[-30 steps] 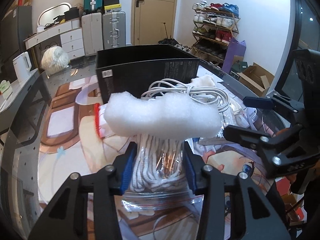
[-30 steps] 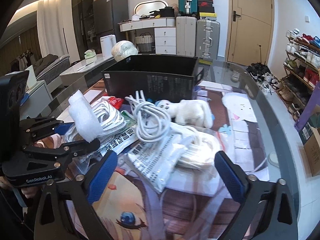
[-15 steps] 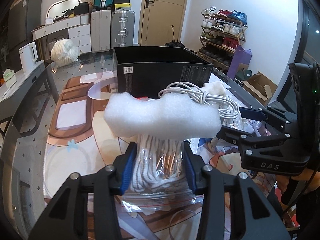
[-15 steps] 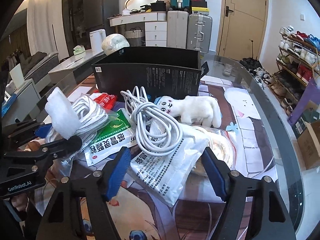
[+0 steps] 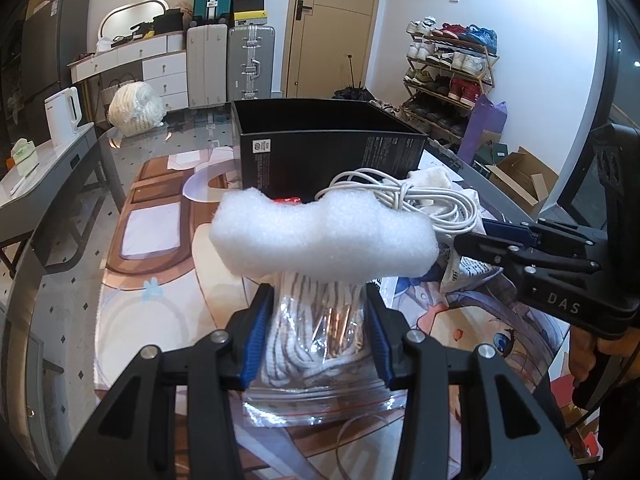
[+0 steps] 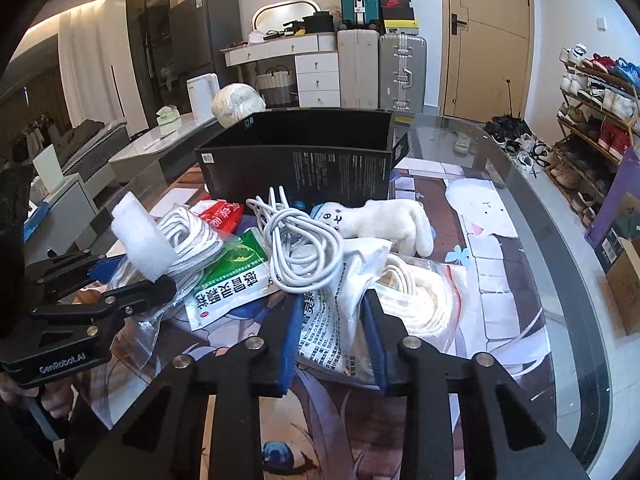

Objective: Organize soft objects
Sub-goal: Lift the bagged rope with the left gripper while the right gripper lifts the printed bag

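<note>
My left gripper (image 5: 320, 312) is shut on a clear zip bag of white rope (image 5: 316, 332); a white foam piece (image 5: 324, 236) sits on top of it. The same bag (image 6: 188, 248) and foam (image 6: 140, 244) show in the right wrist view at the left. My right gripper (image 6: 330, 320) is shut on a white printed packet (image 6: 336, 320), which carries a coiled white cable (image 6: 300, 248). A white plush toy (image 6: 384, 220) lies behind, in front of the open black box (image 6: 296, 168). A second bagged rope coil (image 6: 416, 296) lies to the right.
A green and white packet (image 6: 228, 280) and a red packet (image 6: 218, 214) lie between the grippers on the glass table (image 6: 520, 208), whose curved edge runs along the right. The black box (image 5: 328, 152) stands at the table's far side. Suitcases and a shoe rack stand beyond.
My right gripper has moved in over the printed packet and its fingers have closed from wide open onto it. My left gripper still holds the rope bag with the foam on top.
</note>
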Demonstrator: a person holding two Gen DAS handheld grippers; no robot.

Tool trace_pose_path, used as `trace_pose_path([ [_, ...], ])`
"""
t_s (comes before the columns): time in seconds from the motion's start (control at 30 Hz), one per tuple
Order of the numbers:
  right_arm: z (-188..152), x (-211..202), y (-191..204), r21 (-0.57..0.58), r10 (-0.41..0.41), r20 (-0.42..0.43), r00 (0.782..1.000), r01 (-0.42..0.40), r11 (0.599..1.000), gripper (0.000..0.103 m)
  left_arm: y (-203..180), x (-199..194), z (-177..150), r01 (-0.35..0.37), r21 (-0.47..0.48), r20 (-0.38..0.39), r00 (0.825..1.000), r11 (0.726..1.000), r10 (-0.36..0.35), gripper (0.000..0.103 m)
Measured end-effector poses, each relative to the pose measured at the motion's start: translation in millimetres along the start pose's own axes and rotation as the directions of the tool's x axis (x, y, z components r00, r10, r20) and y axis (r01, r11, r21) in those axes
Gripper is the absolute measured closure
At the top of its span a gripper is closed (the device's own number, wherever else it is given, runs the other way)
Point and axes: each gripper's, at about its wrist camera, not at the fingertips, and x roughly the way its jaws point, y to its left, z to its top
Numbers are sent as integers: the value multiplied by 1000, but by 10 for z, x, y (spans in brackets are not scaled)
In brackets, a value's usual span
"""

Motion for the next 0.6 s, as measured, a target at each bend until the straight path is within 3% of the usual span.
trace_pose_path([
  [0.07, -8, -51, -8, -2, -5, 12, 1000, 5, 1000, 86, -5, -35, -1, -5, 0, 8, 1000, 1000, 5, 60],
  [0.2, -33, -62, -12, -13, -1, -17, 1000, 1, 1000, 86, -1, -62, -10, -10, 1, 12, 1000, 1000, 10, 60],
  [0.27, -51, -59, -17, -2, 18, -29, 999, -18, 1000, 82, 8, -61, -18, -11, -3, 10, 1000, 1000, 11, 60],
  [0.3, -53, -51, -17, 10, 14, -31, 999, -14, 1000, 72, 9, -64, -22, -12, -4, 11, 1000, 1000, 12, 60],
  [0.33, -52, -44, -22, 22, 15, -34, 999, -14, 1000, 55, 8, -69, -25, -12, -4, 12, 1000, 1000, 12, 60],
  [0.4, -40, -23, -12, 46, 39, -42, 998, -37, 998, 43, 5, -76, -28, -15, -4, 15, 1000, 1000, 15, 60],
  [0.6, 13, 143, 192, 23, -14, -69, 998, 15, 1000, 43, 45, -82, -23, -16, -15, 20, 1000, 1000, 16, 60],
])
